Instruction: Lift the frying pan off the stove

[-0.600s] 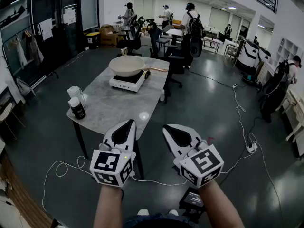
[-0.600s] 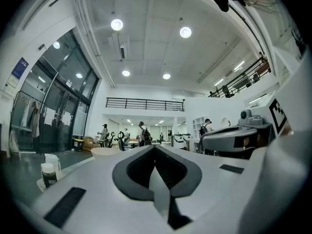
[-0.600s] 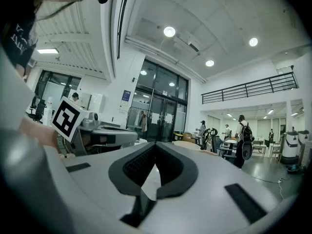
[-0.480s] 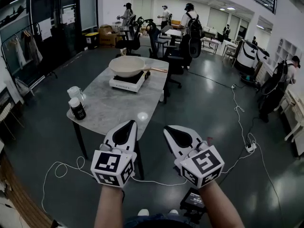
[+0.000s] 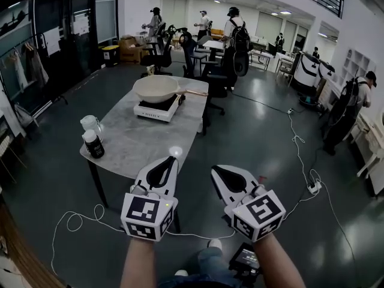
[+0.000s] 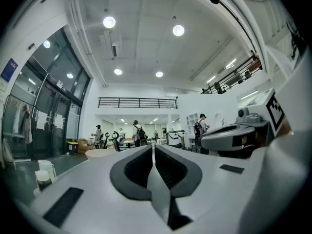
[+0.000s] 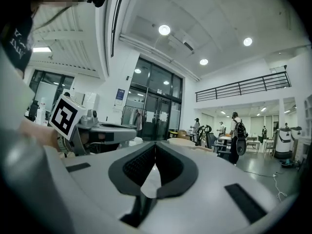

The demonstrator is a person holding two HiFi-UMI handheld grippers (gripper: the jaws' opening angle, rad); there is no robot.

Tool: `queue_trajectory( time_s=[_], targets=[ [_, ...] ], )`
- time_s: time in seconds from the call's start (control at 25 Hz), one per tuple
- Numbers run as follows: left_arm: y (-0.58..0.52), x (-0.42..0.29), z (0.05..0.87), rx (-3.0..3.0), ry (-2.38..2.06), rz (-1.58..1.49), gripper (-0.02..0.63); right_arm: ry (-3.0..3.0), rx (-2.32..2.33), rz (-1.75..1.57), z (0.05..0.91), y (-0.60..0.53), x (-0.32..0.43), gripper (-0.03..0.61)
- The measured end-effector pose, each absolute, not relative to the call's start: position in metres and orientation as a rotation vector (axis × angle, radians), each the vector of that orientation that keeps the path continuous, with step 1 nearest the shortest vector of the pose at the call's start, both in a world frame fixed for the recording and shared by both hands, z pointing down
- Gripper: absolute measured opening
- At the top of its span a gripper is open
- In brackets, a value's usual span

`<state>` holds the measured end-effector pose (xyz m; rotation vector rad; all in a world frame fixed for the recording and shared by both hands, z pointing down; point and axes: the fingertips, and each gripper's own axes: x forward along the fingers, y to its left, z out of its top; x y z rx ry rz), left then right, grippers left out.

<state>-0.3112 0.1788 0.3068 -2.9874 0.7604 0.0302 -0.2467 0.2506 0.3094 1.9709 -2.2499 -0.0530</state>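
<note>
left gripper (image 5: 171,159) is held in the air at the near end of the counter (image 5: 139,144), jaws pressed together, nothing between them. right gripper (image 5: 215,169) sits just beside it, to its right, jaws also pressed together and empty. both point forward toward the counter, tips slightly angled in toward each other. marker cubes face up toward the head camera, bare forearms behind them.

pan (image 5: 157,89) is cream coloured and sits on the stove (image 5: 159,108), a white single-burner unit with a dark top, at the far end of the counter. pan handle (image 5: 195,92) is wooden-looking and sticks out to the right past the stove edge. pan is well apart from both grippers and neither touches it.

on the counter's left edge a dark jar (image 5: 93,144) with a white lid stands upright, and a clear jug (image 5: 90,125) stands just behind it, near it; cannot tell if they touch. rest of the grey marbled top is bare.

a white cable (image 5: 77,221) loops on the dark floor (image 5: 264,131) below the counter. a power strip (image 5: 313,187) lies on the floor to the right. black office chairs (image 5: 215,80) stand beyond the counter, and several people (image 5: 233,33) stand in the background by desks.

in the left gripper view the pan's pale rim shows left of the closed jaws.
</note>
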Motion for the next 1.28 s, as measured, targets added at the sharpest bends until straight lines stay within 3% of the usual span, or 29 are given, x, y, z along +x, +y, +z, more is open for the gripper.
queue_trajectory(
  time_s=[0.32, 0.8, 1.28],
  targets=[
    [0.14, -0.238, 0.319, -2.981, 0.791, -0.149, 0.014, -2.315, 1.959, -0.119, 0.315, 0.208, -0.181, 0.026],
    [0.067, -0.106, 0.302, -3.024, 0.915, 0.035, 0.012, -2.47, 1.671, -0.114, 0.304, 0.131, -0.053, 0.048],
    [0.019, -0.055, 0.338, -3.066, 1.137, 0.007, 0.012, -2.577, 1.665, 0.049, 0.336, 0.078, 0.009, 0.029]
  ],
)
